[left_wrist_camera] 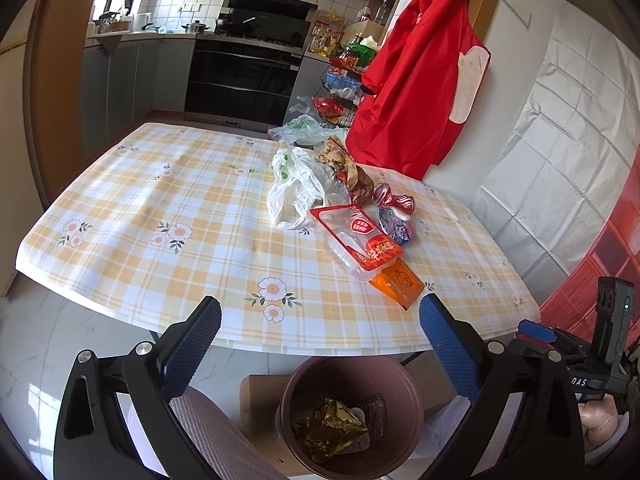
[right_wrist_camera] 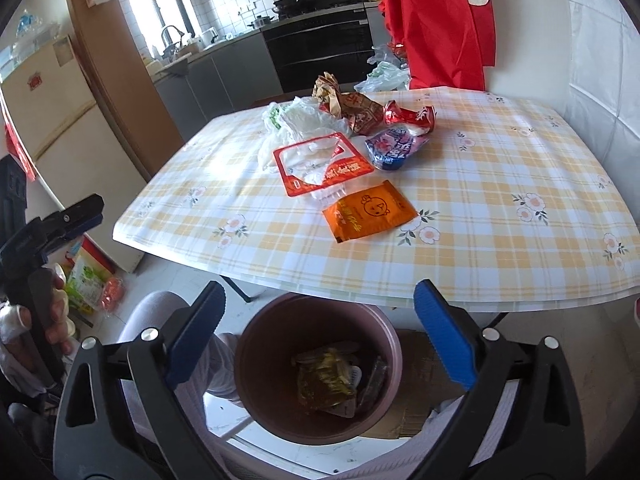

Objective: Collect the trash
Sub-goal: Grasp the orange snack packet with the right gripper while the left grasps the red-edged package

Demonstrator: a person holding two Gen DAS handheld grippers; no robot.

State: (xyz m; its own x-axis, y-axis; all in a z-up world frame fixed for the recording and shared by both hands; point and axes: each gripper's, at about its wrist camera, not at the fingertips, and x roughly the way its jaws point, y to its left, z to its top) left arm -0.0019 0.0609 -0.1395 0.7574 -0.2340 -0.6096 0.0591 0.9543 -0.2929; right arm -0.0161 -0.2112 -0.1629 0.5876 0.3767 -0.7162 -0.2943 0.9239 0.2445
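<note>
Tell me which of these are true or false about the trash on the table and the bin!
1. The pink bin already has a gold wrapper in it. True.
2. The orange packet is inside the bin. False: it lies on the table, near the edge.
3. The right gripper is holding a can. False: its jaws are open and empty above the bin.
4. A white plastic bag lies on the table. True.
5. The left gripper is open and empty. True.

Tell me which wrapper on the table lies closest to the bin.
The orange packet, lying flat nearest the table edge above the bin; the others sit farther back.
</note>
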